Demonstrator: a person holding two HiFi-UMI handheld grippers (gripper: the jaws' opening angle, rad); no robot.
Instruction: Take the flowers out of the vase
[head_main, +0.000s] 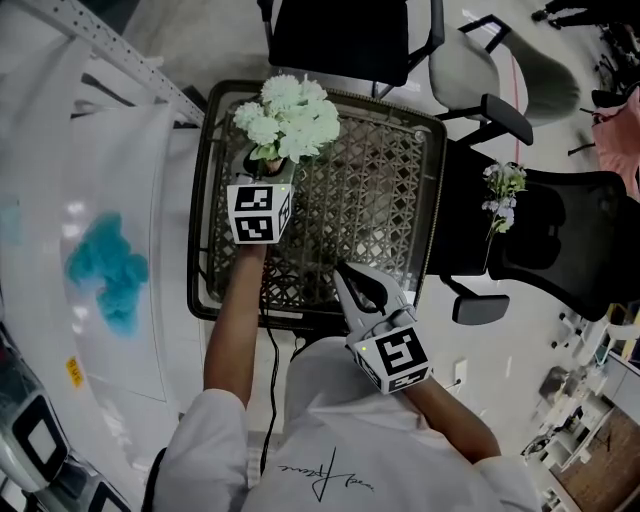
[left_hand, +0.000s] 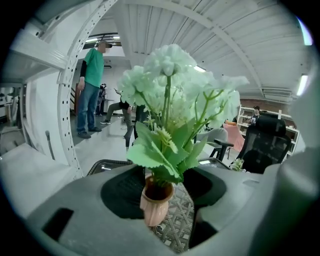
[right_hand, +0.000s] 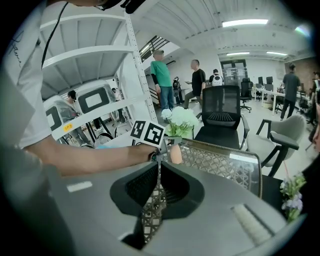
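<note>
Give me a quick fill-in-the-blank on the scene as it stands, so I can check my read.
1. The white flowers sit in the ___.
2. The left hand-held gripper has its jaws ___ on either side of the vase.
3. The right hand-held gripper has its jaws ___, with nothing in them.
4. A smaller spray lies on a black ___.

Missing words: vase; open; shut; chair

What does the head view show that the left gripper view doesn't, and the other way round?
Head view only: both grippers from above, the left gripper by the white flowers, the right gripper shut at the near edge of the woven table. Left gripper view only: the pink vase standing between its open jaws, and a standing person in green. Both: those flowers and that table.
</note>
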